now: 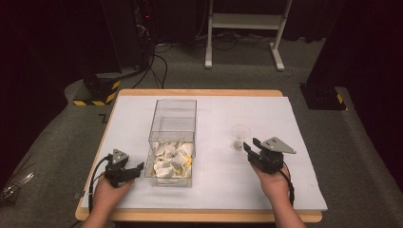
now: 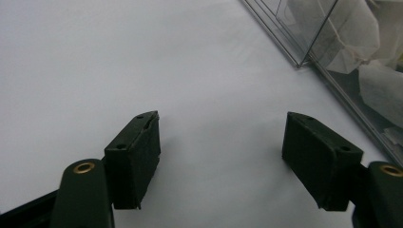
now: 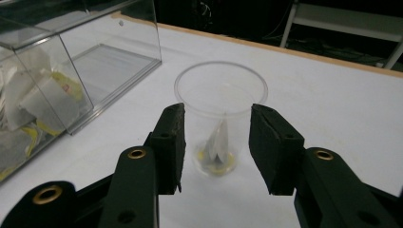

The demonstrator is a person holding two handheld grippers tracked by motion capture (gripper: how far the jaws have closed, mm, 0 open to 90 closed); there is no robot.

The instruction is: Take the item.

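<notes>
A clear plastic cup (image 1: 240, 135) stands on the white table right of centre, with a tea bag (image 3: 218, 142) upright inside it. My right gripper (image 1: 251, 143) sits just on the near side of the cup (image 3: 221, 92). Its jaws stand open on either side of the cup's lower part, and the pads do not press it. A clear plastic box (image 1: 173, 137) at the table's middle holds several tea bags (image 1: 171, 159) at its near end. My left gripper (image 1: 136, 168) rests open beside the box's near left corner, with nothing but bare table between its jaws (image 2: 221, 137).
The box wall (image 2: 342, 42) runs close past the left gripper's right jaw. The table (image 1: 285, 190) has a wooden rim. Beyond the far edge are a white frame stand (image 1: 247, 28), cables and a yellow-black striped block (image 1: 97, 92) on the floor.
</notes>
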